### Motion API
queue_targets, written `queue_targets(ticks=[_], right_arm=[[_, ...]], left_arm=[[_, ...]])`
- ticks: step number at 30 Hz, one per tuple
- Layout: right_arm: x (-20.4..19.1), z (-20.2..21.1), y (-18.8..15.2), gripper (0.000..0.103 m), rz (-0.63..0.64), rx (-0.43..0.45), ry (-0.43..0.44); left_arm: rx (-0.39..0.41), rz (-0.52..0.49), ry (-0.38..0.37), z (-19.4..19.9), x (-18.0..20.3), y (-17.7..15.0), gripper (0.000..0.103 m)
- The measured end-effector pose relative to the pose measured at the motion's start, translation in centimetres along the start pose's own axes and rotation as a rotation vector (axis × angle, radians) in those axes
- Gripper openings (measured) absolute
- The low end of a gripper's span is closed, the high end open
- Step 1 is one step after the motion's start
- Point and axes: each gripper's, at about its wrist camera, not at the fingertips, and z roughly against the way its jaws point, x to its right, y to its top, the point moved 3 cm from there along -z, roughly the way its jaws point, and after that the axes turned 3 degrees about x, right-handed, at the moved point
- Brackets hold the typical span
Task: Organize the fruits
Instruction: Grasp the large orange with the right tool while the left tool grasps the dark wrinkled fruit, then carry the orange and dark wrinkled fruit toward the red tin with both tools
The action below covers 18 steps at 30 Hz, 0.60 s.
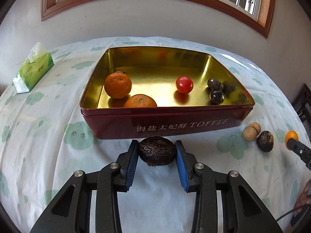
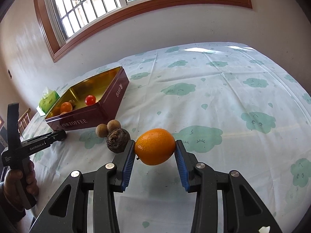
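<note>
Left to right: the left gripper (image 1: 157, 152) is clamped on a wrinkled dark fruit (image 1: 156, 151) in front of the toffee tin (image 1: 175, 125), while the right gripper (image 2: 155, 149) grips an orange (image 2: 155, 146) over the tablecloth (image 2: 223, 97). The step in hand appears to be carrying both to the tin; next, each must clear the rim and let go. The tin holds two oranges, one tomato (image 1: 184, 84) and seemingly two dark fruits; outside lie two longans (image 1: 251, 131) and one dark fruit (image 1: 265, 141).

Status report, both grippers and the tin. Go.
Left gripper clamps a dark wrinkled fruit before the toffee tin. Right gripper clamps an orange. Three fruits loose; path clear.
</note>
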Motion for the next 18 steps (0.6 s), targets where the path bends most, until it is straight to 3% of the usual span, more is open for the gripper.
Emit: queue_targets(ticks=[8, 18], right_arm=[[-6.3, 0.9, 0.3, 0.038, 0.071, 0.042, 0.091], [-12.3, 0.6, 0.2, 0.038, 0.153, 0.049, 0.163]], left_arm=[[0.105, -0.018, 0.073, 3.4, -0.2, 0.2, 0.038], [0.164, -0.018, 0.072, 5.4, -0.5, 0.6, 0.038]])
